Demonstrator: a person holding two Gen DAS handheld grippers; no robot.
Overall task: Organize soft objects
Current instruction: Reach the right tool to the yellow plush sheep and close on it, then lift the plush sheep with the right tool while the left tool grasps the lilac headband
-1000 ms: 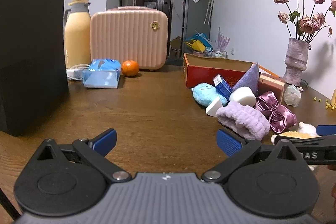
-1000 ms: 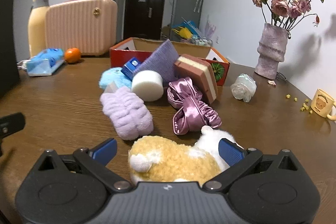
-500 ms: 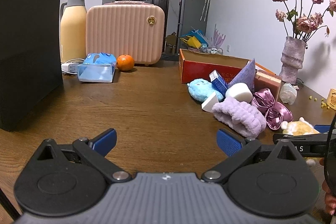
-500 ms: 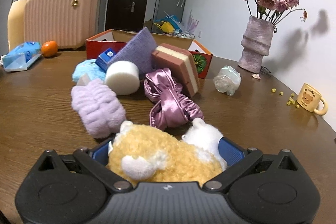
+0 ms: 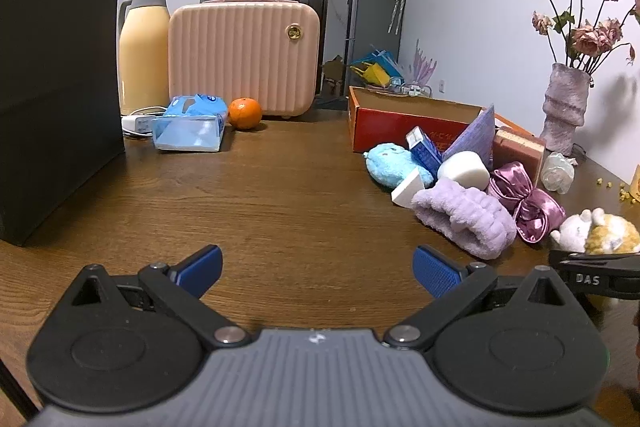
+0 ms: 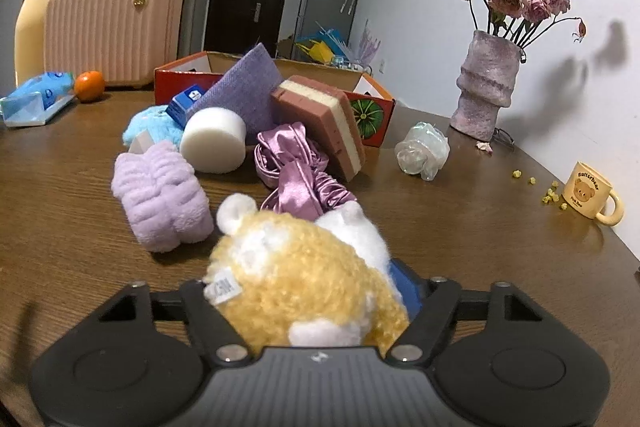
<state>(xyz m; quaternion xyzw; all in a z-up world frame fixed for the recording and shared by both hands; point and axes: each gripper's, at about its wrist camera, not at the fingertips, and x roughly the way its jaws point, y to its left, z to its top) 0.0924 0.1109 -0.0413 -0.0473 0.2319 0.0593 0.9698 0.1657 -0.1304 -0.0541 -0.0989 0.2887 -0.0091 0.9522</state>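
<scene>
A: Item: plush toy (image 6: 304, 291), yellow and white. Where is it?

B: Between your right gripper (image 6: 308, 291) fingers, near the desk (image 5: 280, 195) front edge; the jaws have just been closing and now pinch its sides.

A: And the other claw?

B: Your left gripper (image 5: 318, 265) gapes wide, empty. The red box (image 6: 372, 107) lies straight ahead, beyond the pile.

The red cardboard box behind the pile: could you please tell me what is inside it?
From both views only the red cardboard box and its bare brown inner walls show. Its floor is hidden by its front wall and the purple cloth leaning there, so contents are unknown.
</scene>
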